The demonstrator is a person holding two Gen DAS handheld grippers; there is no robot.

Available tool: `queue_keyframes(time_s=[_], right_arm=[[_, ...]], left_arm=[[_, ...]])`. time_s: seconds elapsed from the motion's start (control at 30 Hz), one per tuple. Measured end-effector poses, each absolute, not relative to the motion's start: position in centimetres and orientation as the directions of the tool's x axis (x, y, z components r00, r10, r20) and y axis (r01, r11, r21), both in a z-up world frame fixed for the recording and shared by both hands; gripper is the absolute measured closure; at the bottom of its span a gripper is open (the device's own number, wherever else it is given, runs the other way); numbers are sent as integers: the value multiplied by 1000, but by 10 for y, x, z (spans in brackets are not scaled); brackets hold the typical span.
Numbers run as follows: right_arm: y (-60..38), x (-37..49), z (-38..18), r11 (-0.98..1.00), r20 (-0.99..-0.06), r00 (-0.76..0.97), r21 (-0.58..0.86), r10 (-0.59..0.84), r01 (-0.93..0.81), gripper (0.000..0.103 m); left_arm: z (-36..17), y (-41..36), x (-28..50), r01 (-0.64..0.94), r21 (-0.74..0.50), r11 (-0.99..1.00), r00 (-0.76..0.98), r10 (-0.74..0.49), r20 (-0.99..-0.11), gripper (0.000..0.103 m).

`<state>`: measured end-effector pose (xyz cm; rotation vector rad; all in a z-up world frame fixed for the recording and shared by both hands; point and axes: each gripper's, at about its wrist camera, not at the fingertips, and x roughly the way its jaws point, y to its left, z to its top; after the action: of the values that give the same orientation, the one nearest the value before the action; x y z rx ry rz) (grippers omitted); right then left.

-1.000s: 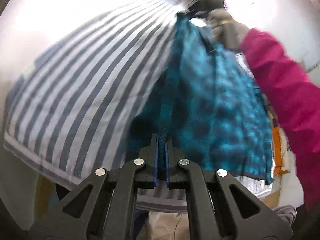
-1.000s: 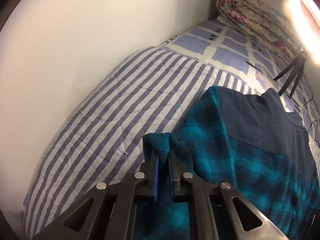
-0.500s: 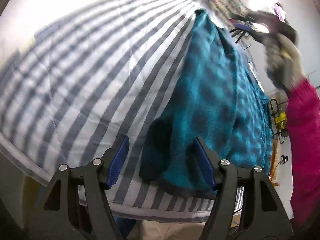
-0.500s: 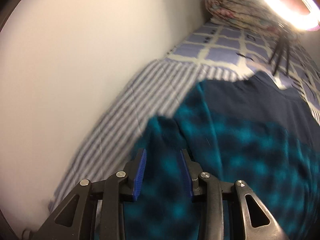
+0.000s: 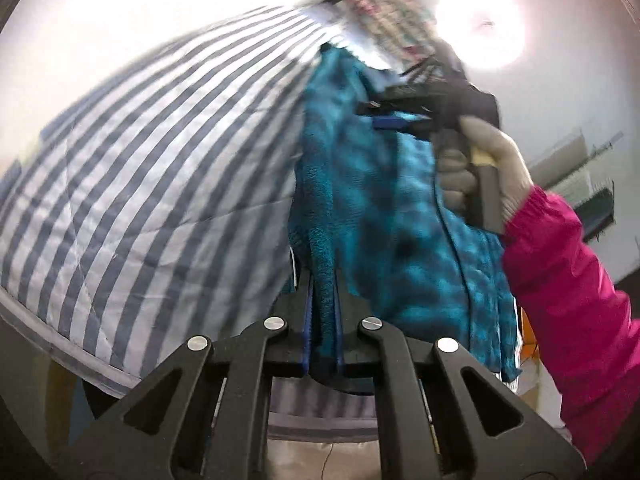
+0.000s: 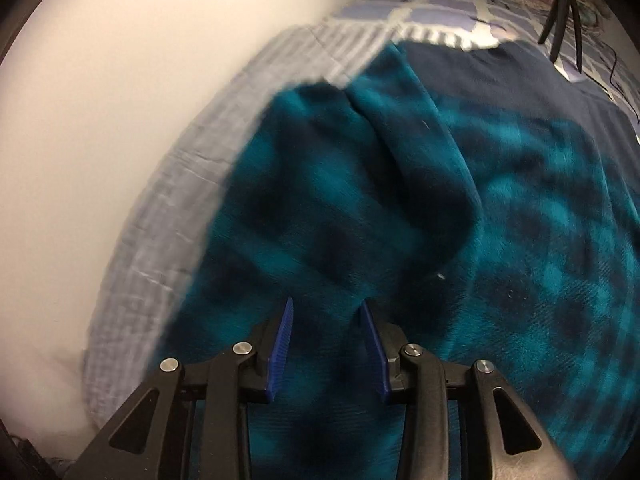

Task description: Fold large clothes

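The teal plaid fleece (image 6: 500, 240) lies spread on the striped quilt (image 5: 132, 184) of a bed, its navy part (image 6: 520, 76) toward the far end, where a checked sheet (image 6: 432, 12) and a floral bundle (image 5: 384, 12) lie. A sleeve-like flap (image 6: 360, 184) is folded over the body of the fleece, near the quilt's edge by the pale wall (image 6: 120, 100).

The left gripper (image 5: 322, 300) has just snapped closed and is clenched on a bunched edge of the fleece; a ridge of teal pile stands up between its blue pads (image 5: 307, 320), at the near end of the bed.

The right gripper (image 6: 326, 320) has its jaws partly apart, having just been opening. They hover over the fleece, and the blue pads (image 6: 282, 344) press on nothing. In the left wrist view this gripper shows blurred above the fleece's far half, held in a gloved hand (image 5: 484, 172) with a pink sleeve (image 5: 568, 288).

A black tripod (image 6: 560, 12) stands on the far bedding, and a bright lamp (image 5: 478, 28) glares by the wall.
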<state>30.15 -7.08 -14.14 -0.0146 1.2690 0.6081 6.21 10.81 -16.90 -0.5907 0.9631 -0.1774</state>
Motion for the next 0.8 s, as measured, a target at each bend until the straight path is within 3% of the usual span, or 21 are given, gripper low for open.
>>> queue_keyframes(time_s=[0.07,0.13,0.4,0.5,0.63,0.8], right_arm=[[-59,296,-123,820,-874,161,347,459,-456,47],[-39,288,-110,805,-875,161,328,456,-495,38],[25,267,-149,835,-966,159,87,205,-544,41],[23,263,-162,836,-977,155,41,149,-547,58],[6,269,-166,847,-971,158,70,179,-527,92],[-51,283,-145,843,-906,146,299,398,-447,99]], left_arm=[[-161,94,62,-72,-511,857,581,-380,-720,97],[-159,83,65,-49,-498,866,580,-381,-720,97],[-156,58,76,-1,-469,883,581,-382,-719,97],[-160,53,79,-1,-467,884,572,-382,-725,98],[-160,43,80,10,-451,892,571,-376,-730,98],[-150,21,76,71,-382,921,585,-349,-732,98]])
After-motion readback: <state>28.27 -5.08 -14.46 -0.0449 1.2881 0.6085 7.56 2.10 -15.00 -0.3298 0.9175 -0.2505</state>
